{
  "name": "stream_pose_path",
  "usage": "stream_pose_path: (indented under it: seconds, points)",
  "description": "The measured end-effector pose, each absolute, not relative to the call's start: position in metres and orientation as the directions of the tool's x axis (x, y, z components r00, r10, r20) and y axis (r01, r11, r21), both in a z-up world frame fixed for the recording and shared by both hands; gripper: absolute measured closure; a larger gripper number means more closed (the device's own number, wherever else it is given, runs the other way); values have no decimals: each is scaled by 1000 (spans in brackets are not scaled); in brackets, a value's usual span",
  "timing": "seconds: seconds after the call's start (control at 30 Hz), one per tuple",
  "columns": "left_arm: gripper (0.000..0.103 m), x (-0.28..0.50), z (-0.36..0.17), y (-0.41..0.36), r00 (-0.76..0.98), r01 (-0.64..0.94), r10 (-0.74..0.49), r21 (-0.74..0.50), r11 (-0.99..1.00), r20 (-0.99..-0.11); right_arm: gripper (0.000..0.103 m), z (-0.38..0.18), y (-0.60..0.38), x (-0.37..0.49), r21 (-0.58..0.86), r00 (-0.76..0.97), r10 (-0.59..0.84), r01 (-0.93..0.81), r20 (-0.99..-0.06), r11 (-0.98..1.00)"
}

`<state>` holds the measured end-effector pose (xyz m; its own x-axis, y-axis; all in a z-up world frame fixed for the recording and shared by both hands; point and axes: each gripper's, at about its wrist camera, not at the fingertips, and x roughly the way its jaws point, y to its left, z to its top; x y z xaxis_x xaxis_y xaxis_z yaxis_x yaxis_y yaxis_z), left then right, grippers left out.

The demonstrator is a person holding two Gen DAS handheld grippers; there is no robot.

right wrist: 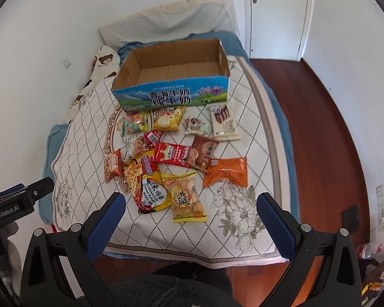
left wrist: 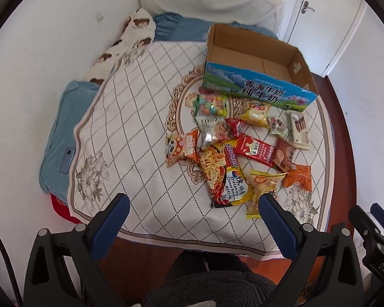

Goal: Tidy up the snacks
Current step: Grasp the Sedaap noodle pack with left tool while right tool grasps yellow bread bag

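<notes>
Above the near edge of the bed, the left gripper (left wrist: pixel 192 202) hangs with its blue-padded jaws spread wide and nothing between them, and the right gripper (right wrist: pixel 190 200) beside it is spread just as wide and equally empty. In the right wrist view, the nearest thing beyond the fingers is a yellow bag of round crackers (right wrist: pixel 188 198), lying flat on the patterned bed cover (right wrist: pixel 94 133) and overlapping the lower corner of a long yellow and red instant noodle packet (right wrist: pixel 143 179). To the right of these sits an orange packet (right wrist: pixel 226 172), a little apart from the pile. Farther up, a red packet (right wrist: pixel 172 154) lies across a brown biscuit packet (right wrist: pixel 204 151), with a small orange panda packet (right wrist: pixel 112 165) off on the left side of the heap. Beyond them come a bag of coloured candies (right wrist: pixel 135 124), a yellow chip bag (right wrist: pixel 169 120), a small white wrapped sweet (right wrist: pixel 195 125) and a white box of chocolate sticks (right wrist: pixel 224 122), all just in front of the cardboard box (right wrist: pixel 171 97). The box stands open-topped and empty on the cover, its blue printed side toward the grippers, near the pillows at the head of the bed. A bear-print pillow (right wrist: pixel 103 60) lies against the wall on the left, and a white door (right wrist: pixel 276 12) stands beyond the bed.
</notes>
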<state>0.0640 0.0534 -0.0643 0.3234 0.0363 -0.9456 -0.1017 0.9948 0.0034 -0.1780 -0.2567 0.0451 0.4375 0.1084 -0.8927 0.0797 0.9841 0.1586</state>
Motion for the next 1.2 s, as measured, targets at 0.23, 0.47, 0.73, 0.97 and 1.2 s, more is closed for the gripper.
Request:
stream_pose_path:
  seconds: [0.23, 0.47, 0.73, 0.97, 1.2]
  points:
    - [0, 126, -189, 50, 22, -118, -74, -76, 990, -997, 0, -62, -253, -144, 184, 301, 142, 113, -943, 976]
    - [5, 171, -278, 33, -115, -191, -220, -195, 962, -969, 23, -149, -253, -119, 234, 222, 192, 182, -956, 955]
    - [14, 191, -322, 0, -138, -128, -153, -136, 982, -978, 22, -188, -229, -103, 254, 158, 231, 148, -960, 956]
    - [16, 149, -305, -2, -45, 22, -40, -41, 999, -998, 23, -202, -190, -91, 186, 146, 181, 19, -973, 982]
    - [15, 105, -300, 14, -27, 36, 10, 9, 999, -1000, 40, -221, -171, -85, 154, 127, 151, 20, -980, 988]
